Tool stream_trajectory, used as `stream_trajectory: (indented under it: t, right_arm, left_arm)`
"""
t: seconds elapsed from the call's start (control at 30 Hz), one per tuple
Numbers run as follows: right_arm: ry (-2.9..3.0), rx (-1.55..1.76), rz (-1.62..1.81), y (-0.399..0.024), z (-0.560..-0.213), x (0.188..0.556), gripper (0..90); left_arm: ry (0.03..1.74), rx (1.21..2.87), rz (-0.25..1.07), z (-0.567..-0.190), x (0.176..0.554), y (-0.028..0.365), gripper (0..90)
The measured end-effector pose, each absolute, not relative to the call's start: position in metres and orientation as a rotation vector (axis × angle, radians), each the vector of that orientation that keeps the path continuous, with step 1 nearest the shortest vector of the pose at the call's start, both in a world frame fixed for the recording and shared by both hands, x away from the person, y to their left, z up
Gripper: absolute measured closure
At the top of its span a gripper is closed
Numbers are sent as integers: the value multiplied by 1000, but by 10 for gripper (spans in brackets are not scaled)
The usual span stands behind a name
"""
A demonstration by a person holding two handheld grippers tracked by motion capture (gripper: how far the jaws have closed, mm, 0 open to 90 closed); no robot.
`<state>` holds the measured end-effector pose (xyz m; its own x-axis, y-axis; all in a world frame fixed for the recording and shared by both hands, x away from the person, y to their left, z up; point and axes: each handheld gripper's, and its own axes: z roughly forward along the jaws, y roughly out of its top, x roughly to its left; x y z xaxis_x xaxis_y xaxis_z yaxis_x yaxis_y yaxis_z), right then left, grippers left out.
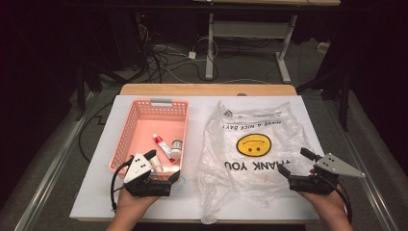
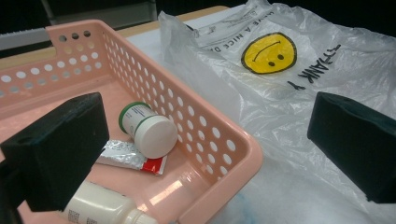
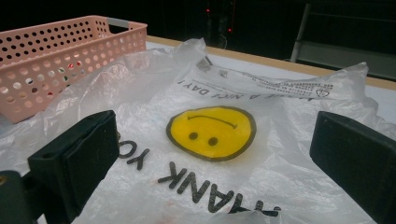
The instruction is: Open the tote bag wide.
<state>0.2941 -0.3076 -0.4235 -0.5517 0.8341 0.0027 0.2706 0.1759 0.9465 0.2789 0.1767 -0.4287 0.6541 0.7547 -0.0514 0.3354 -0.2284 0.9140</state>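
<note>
Left gripper (image 1: 162, 166) poised with jaws spread wide and empty over the near corner of the pink basket (image 1: 126, 130), apparently lined up to pick from the white bottle (image 2: 105, 206), small jar (image 2: 147, 129) and tube (image 2: 132, 156) lying inside. Right gripper (image 1: 296, 161) likewise gaping and empty above the plastic bag (image 1: 255, 144), spread flat beside the basket on the tabletop (image 1: 96, 187), probably readied to receive those items

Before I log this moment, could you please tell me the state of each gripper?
Left gripper: open, holding nothing, at the basket's near end.
Right gripper: open, holding nothing, over the plastic bag.
</note>
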Motion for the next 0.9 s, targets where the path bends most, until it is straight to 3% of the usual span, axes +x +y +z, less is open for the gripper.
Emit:
stream_trajectory:
  t: [0.9]
  right_arm:
    - [1898, 1094, 1299, -334, -418, 296, 67]
  left_arm:
    - [887, 1838, 479, -431, 283, 176, 0]
